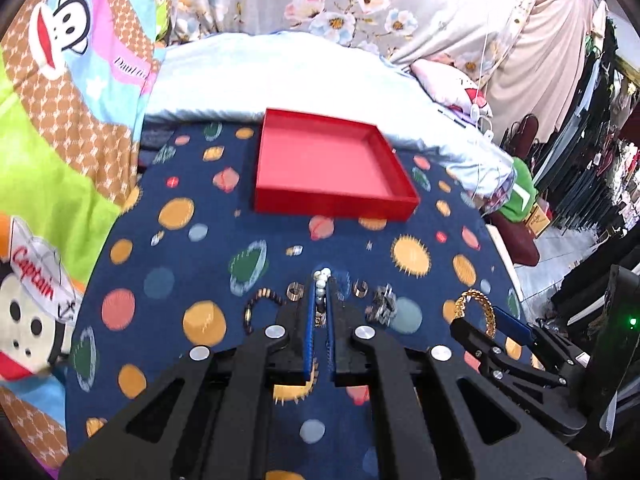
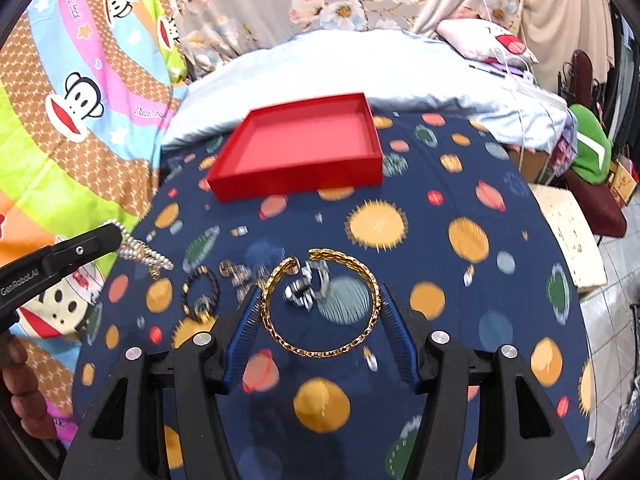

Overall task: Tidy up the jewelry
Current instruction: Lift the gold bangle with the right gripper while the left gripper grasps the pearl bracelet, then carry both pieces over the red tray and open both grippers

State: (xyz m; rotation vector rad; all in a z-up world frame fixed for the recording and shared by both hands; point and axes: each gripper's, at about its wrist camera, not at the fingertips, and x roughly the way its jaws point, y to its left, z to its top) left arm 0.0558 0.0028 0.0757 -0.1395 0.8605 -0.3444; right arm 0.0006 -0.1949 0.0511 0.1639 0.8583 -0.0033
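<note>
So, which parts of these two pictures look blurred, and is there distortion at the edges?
Left wrist view: the red tray and cloth pattern are smeared by motion; the pearl bracelet in the left hand-held gripper stays fairly sharp. Right wrist view: the gold bangle is crisp, the silver pieces behind it are blurred. Both views bend strongly at the dark rim.

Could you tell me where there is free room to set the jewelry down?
The red tray is bare inside. The cloth between the tray and the jewelry row is also free. It is crowded near the fingers, around the gold bangle, silver piece, dark bracelet and pearls.
</note>
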